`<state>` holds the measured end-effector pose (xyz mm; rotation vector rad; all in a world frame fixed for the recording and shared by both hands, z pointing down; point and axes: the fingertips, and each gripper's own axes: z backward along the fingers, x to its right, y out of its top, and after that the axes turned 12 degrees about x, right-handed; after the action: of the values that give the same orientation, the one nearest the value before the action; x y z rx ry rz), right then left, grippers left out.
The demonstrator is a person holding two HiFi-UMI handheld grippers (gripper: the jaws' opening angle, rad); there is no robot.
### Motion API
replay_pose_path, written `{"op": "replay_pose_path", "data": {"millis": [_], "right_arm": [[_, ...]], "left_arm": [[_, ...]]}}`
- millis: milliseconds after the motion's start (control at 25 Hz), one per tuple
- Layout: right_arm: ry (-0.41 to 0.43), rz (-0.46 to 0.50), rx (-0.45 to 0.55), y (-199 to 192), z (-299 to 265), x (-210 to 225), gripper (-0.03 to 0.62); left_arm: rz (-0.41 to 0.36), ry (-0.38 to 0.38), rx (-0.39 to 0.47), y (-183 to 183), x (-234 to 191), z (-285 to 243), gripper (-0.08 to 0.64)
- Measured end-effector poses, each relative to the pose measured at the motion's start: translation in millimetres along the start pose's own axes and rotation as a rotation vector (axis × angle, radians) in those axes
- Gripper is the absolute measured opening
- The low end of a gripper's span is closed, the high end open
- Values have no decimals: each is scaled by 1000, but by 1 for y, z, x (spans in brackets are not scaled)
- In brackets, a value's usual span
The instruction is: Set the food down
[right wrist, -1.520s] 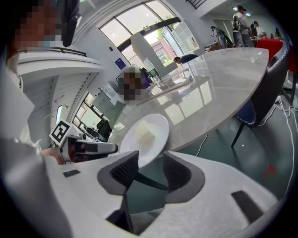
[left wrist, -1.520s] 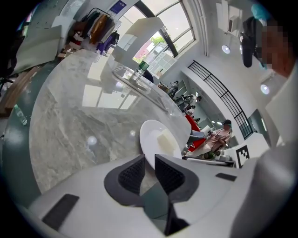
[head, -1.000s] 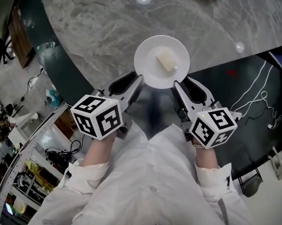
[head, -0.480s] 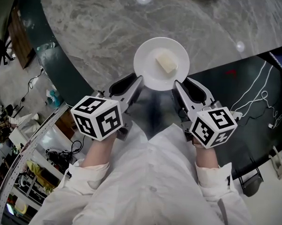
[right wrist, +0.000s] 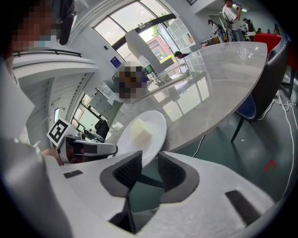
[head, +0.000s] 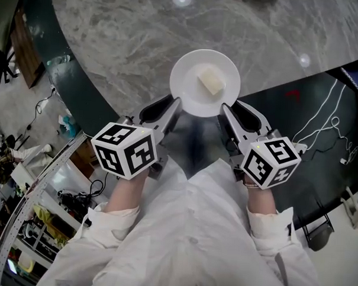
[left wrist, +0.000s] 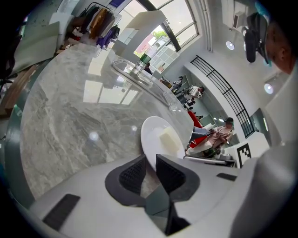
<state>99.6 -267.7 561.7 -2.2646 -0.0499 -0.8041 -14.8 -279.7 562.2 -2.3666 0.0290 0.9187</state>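
Note:
A white plate (head: 190,94) carries a pale yellow block of food (head: 209,80) and sits partly over the near edge of the grey marble table (head: 130,42). My left gripper (head: 176,105) is shut on the plate's near-left rim. My right gripper (head: 225,109) holds the near-right rim, its jaws closing on it. In the left gripper view the plate (left wrist: 150,135) and food (left wrist: 168,139) rise from between the jaws of the left gripper (left wrist: 150,168). In the right gripper view the plate (right wrist: 156,125) with the food (right wrist: 141,131) runs between the right gripper's (right wrist: 150,163) pads.
The marble table curves away ahead and to the right. Cables (head: 328,125) lie on the dark floor at the right. A cluttered rack (head: 29,186) stands at the lower left. A blue chair (right wrist: 260,93) is beside the table, and people are far behind.
The plate has shifted very slightly nearer to me in the head view. Both grippers stay on its rim.

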Motion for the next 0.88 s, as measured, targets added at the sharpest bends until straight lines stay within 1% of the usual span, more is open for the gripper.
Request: {"op": "replay_pose_path", "data": {"millis": [160,360,560,880], "right_arm": [[-11,0,6,1,2,-1,98],[-20,6,21,6,6,-6,98],[-29,-2,42,12,11,-13,98],[-41,21,99,31,12,-34,95]], "left_arm": [[-19,-4,-4,0,2,1,75],[-75,-9,-4,7,6,4,75],[-91,-23,1,14,11,9,75],[-130,-62,26,38,14,23,75]]}}
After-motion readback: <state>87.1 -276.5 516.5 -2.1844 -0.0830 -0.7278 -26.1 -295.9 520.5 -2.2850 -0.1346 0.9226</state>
